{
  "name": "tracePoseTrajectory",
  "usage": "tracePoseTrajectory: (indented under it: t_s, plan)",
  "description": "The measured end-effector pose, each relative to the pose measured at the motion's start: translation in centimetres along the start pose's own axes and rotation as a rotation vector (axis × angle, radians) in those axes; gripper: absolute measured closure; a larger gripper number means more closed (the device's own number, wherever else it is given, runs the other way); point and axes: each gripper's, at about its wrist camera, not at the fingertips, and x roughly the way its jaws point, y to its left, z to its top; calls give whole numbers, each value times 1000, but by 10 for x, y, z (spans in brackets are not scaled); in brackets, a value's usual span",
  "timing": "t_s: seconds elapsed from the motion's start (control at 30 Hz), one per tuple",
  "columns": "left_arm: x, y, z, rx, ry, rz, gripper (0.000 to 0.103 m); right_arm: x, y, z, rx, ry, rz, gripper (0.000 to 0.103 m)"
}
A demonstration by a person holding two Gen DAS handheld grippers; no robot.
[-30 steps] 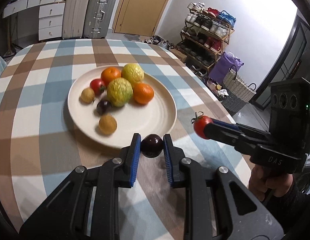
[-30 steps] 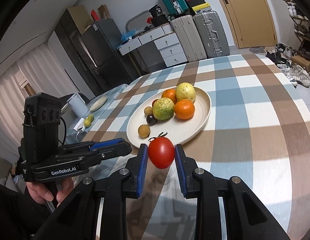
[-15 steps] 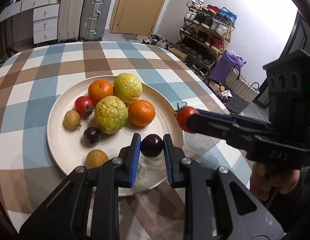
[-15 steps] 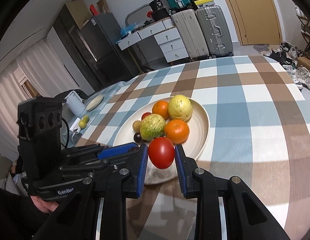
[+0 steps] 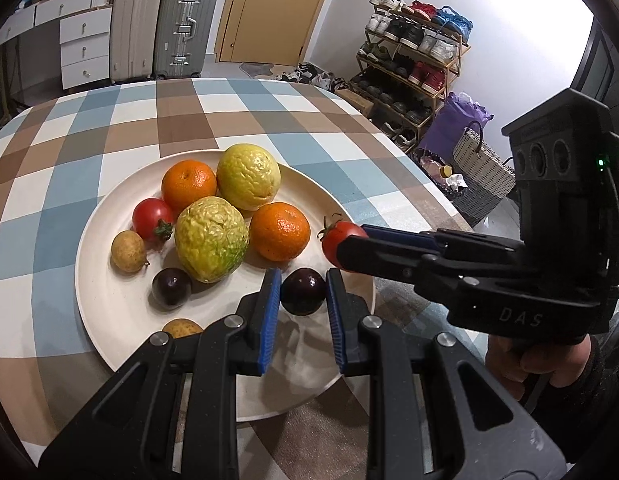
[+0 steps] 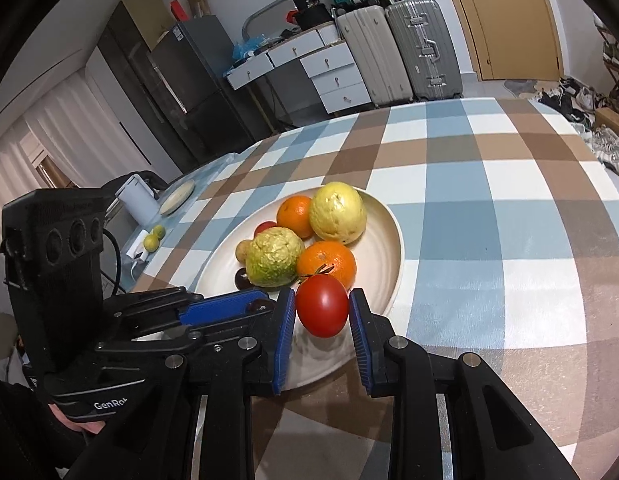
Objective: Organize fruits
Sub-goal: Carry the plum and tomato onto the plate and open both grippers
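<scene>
A cream plate on the checked tablecloth holds two oranges, two wrinkled yellow-green fruits, a tomato, a dark plum and two small tan fruits. My left gripper is shut on a dark plum, held just over the plate's near right part. My right gripper is shut on a red tomato, held over the plate's near rim beside an orange. In the left wrist view the tomato shows at the tip of the right gripper, just right of an orange.
The round table's right edge drops off toward a shoe rack and basket. A white kettle, a small dish and two small green fruits sit at the table's far left. Suitcases and drawers stand behind.
Both grippers have moved forward over the plate with their fruits still held. The plum and the tomato now hang above the plate's near side instead of over the cloth.
</scene>
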Motion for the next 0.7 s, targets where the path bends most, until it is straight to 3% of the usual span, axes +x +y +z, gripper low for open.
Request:
tracePoseTrajectory:
  t_s: [0.27,0.4,0.6,0.7]
  plan:
    - [-1,1,1,-9,-19,-1,83,6,-3,0,14,13,8,74]
    - [-7,1,2,-3,-35,10,82,1,-4,0,21,-16,12,62]
    - [-19,0,0,-4,-49,29,81,-18,-1,0,10,-75,3,55]
    - [-28,-4,-1,0,-66,38,73,-29,2,0,6,-99,-4,54]
